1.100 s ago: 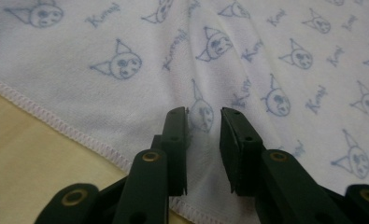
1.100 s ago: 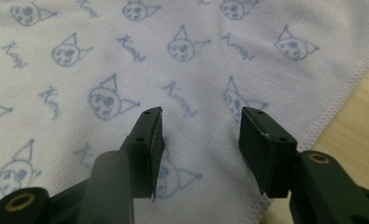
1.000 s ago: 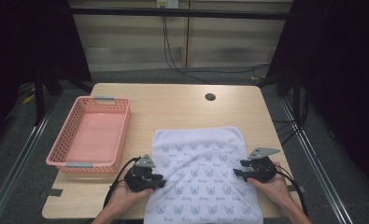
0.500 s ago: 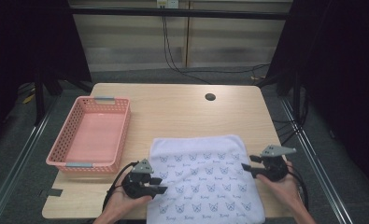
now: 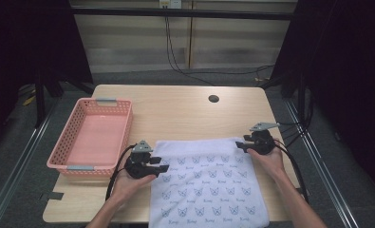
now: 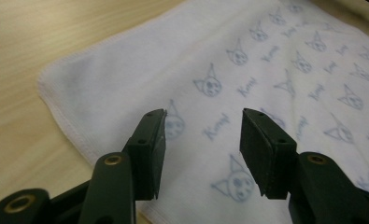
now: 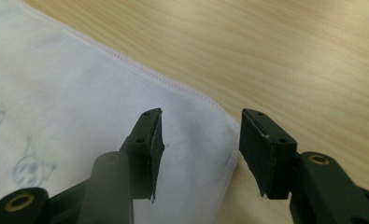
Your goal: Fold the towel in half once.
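We see the towel [image 5: 206,183] lying flat on the surface [image 5: 185,111], its near edge hanging over the front. The left claw [image 5: 165,167] hovers above the towel's left edge; its jaws have just been opening and now stand half apart with nothing pinched. The right claw [image 5: 239,146] sits at the far right corner, jaws half open, gripping nothing. We judge the cloth light, soft and limp, likely to sag and slide; the stitched hem [image 7: 173,84] at a corner looks the surest place to pinch.
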Action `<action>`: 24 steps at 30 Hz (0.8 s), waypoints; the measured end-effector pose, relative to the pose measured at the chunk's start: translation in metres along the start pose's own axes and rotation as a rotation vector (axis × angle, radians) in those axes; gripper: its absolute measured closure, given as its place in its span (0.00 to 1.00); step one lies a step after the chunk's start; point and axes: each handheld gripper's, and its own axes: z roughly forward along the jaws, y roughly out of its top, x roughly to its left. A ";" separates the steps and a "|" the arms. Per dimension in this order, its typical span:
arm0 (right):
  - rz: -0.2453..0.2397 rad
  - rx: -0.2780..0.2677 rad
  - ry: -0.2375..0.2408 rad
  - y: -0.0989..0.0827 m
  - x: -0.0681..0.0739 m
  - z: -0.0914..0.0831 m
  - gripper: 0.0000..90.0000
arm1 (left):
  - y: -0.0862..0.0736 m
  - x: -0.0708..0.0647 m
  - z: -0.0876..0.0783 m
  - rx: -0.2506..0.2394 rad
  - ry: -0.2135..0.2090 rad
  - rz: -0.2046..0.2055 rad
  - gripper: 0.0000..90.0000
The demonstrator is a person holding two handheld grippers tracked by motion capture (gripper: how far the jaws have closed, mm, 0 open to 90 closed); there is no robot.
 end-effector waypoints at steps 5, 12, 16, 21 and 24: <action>-0.005 0.030 0.001 -0.002 0.003 0.008 0.81 | 0.005 0.008 0.000 -0.017 0.022 -0.019 0.52; 0.028 0.044 -0.002 -0.014 -0.002 -0.006 0.96 | 0.019 0.021 0.023 -0.036 0.104 -0.044 0.50; 0.035 0.038 0.006 -0.019 -0.005 -0.010 0.96 | 0.028 0.029 0.034 -0.030 0.143 -0.033 0.49; 0.031 0.039 0.013 -0.018 -0.006 -0.010 0.96 | 0.023 0.045 0.041 -0.002 0.145 -0.075 0.48; 0.032 0.039 0.016 -0.019 -0.006 -0.010 0.96 | 0.023 0.050 0.046 0.006 0.181 -0.072 0.49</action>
